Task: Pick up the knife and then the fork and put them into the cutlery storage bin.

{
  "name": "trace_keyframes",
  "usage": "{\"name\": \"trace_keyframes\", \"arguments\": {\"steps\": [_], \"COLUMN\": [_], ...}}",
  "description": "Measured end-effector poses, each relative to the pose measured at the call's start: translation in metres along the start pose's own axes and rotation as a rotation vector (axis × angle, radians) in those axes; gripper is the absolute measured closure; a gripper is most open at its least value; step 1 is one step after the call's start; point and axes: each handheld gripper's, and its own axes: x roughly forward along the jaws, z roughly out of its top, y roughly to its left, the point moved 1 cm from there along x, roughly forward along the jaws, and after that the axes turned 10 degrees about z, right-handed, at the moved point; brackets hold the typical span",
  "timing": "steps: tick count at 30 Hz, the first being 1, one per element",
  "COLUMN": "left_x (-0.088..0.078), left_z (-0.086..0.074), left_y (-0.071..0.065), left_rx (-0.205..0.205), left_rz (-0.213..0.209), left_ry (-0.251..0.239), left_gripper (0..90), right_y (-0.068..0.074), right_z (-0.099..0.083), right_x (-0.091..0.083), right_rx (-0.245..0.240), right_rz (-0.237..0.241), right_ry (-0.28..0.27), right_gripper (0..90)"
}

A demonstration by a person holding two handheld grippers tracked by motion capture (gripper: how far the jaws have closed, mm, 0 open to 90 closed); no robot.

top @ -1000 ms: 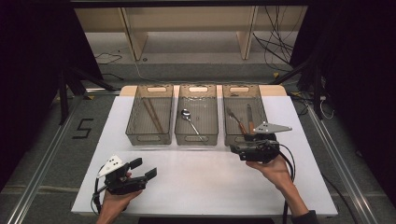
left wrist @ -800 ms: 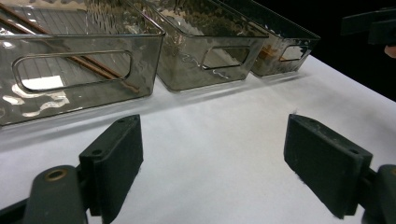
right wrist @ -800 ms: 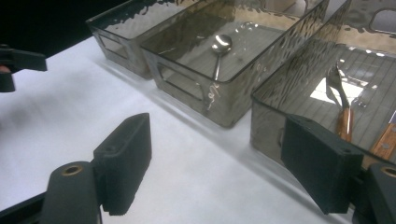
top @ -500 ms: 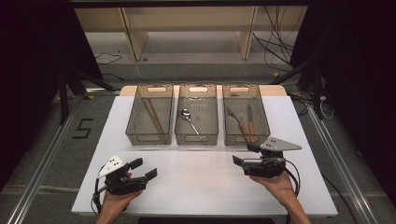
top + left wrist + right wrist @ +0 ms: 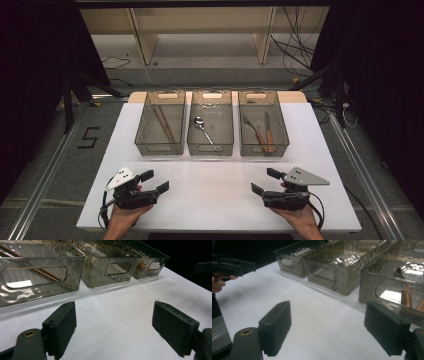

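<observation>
The black two-jaw left gripper (image 5: pixel 155 181) and black two-jaw right gripper (image 5: pixel 264 181), each held low in one hand at the near side, were well apart, jaws spread wide and empty, pointing inward-forward.

A black number 5 (image 5: pixel 89 137) marked on the grey floor (image 5: pixel 50 150), left of the white table (image 5: pixel 220 185)

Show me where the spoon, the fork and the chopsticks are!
spoon (image 5: pixel 199 121): high view, on its bowl, in the middle bin.
fork (image 5: pixel 251 129): high view, on its neck just below the tines, in the right bin.
chopsticks (image 5: pixel 163 123): high view, midway along the sticks, in the left bin.
</observation>
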Motion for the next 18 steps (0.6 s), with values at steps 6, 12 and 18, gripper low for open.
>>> {"name": "trace_keyframes", "arguments": {"steps": [6, 12, 18], "left_x": [0.0003, 0.0005, 0.0007], "left_z": [-0.0002, -0.0003, -0.0005], "left_y": [-0.0005, -0.0004, -0.0007], "left_rx": [0.006, 0.005, 0.008], "left_rz": [-0.001, -0.001, 0.000], "left_ry": [0.003, 0.004, 0.004], "left_gripper": [19.2, 19.1, 19.1], "right_y": [-0.0011, -0.0037, -0.0024], "right_z": [-0.0066, -0.0060, -0.0054], "right_x": [-0.0025, -0.0055, -0.0051], "right_rx": [0.013, 0.018, 0.011], "right_rz": [-0.012, -0.019, -0.017], "right_ry": [-0.003, -0.025, -0.027], "right_gripper": [21.5, 21.3, 21.3]}}
